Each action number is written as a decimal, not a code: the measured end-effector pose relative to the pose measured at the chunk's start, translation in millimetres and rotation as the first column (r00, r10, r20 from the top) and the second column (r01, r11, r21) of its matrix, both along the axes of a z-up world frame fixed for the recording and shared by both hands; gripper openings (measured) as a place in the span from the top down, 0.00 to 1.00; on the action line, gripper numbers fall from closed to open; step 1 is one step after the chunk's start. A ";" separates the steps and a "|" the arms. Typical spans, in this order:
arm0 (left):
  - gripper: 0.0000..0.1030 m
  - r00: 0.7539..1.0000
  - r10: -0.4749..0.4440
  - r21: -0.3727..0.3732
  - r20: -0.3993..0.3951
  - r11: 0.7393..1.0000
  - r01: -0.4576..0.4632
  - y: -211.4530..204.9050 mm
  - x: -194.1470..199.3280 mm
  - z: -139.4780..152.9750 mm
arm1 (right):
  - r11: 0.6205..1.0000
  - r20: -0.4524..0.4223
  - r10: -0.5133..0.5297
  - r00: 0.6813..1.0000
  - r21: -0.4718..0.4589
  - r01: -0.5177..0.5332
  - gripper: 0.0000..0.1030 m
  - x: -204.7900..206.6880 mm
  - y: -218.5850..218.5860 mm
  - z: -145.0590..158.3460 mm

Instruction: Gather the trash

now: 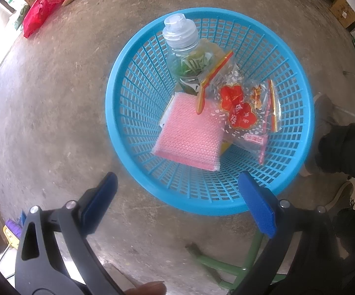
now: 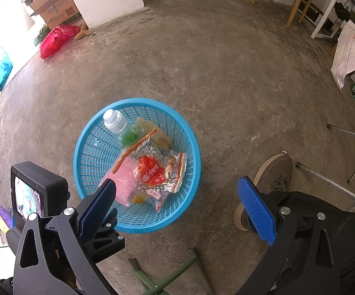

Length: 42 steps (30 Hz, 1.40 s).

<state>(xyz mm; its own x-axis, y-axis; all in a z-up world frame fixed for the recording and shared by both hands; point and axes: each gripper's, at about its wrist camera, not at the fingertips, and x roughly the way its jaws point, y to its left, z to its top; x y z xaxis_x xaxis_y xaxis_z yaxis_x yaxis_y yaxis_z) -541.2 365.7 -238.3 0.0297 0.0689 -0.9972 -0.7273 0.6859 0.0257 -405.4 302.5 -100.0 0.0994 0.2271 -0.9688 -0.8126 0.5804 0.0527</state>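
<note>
My left gripper [image 1: 177, 201] hung wide open and empty just above the near rim of the round blue plastic mesh basket [image 1: 128, 132] on the concrete floor [image 1: 54, 98]. Inside it lay a clear plastic bottle [image 1: 182, 49], a pink knitted sponge pad [image 1: 189, 132] and a clear red-printed snack bag [image 1: 241, 113]. My right gripper [image 2: 177, 201], equally wide and empty, hovered right of the basket.
</note>
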 end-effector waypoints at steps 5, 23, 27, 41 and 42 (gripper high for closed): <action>0.08 1.000 0.002 -0.008 0.001 1.000 -0.002 1.7 -1.5 -0.6 | 1.000 0.000 0.000 1.000 0.000 0.000 0.06 0.2 -0.1 0.1; 0.08 1.000 0.016 -0.043 0.013 0.999 -0.015 6.8 -2.9 -2.0 | 1.000 0.000 0.000 1.000 -0.001 0.000 0.06 0.6 0.3 0.8; 0.08 1.000 0.021 -0.049 0.016 0.999 -0.020 7.8 -3.6 -2.2 | 1.000 0.000 -0.001 1.000 -0.001 0.001 0.06 0.9 0.4 0.8; 0.08 0.999 0.029 -0.065 0.022 0.998 -0.028 11.0 -3.2 -1.8 | 1.000 0.001 0.000 1.000 -0.002 0.000 0.06 0.3 0.1 0.7; 0.08 0.999 0.029 -0.064 0.022 0.998 -0.028 10.9 -3.2 -1.8 | 1.000 0.000 0.000 1.000 -0.002 0.000 0.06 0.4 0.0 0.4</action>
